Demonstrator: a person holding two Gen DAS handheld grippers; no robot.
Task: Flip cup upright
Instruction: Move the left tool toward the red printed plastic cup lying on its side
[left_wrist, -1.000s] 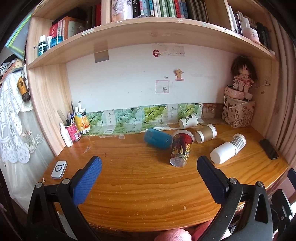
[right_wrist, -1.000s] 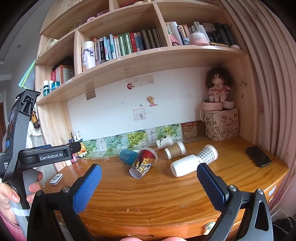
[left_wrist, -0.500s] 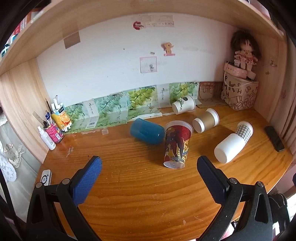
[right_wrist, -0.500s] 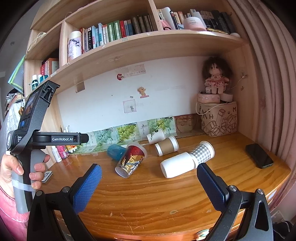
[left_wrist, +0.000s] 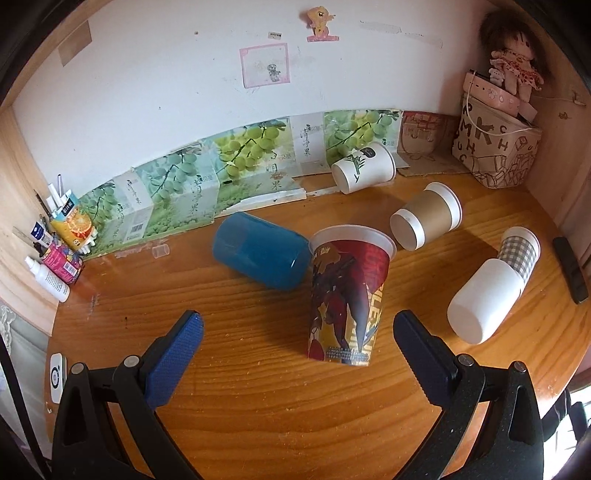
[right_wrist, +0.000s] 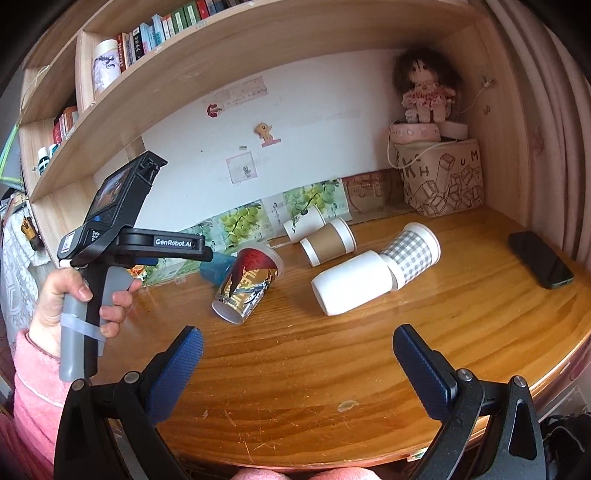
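Several cups lie on their sides on the wooden desk (left_wrist: 258, 398). A red printed plastic cup (left_wrist: 347, 295) lies tilted, its rim resting on a blue cup (left_wrist: 258, 254); it also shows in the right wrist view (right_wrist: 247, 284). Behind are a brown-sleeved paper cup (left_wrist: 424, 219), a white leaf-print cup (left_wrist: 364, 166) and a white cup nested in a checked cup (left_wrist: 487, 291). My left gripper (left_wrist: 295, 332) is open and empty, just in front of the red cup. My right gripper (right_wrist: 297, 347) is open and empty, above the desk's front part, short of the white cup (right_wrist: 351, 282).
A dark phone (right_wrist: 539, 264) lies at the desk's right. A printed bag with a doll (left_wrist: 495, 147) stands at the back right corner. Bottles and pens (left_wrist: 59, 240) crowd the back left. A small white device (left_wrist: 56, 376) lies at the left edge. A shelf (right_wrist: 221, 74) hangs overhead.
My left gripper has moved forward and down toward the red and blue cups. My right gripper has moved slightly closer to the desk. The cups have not moved.
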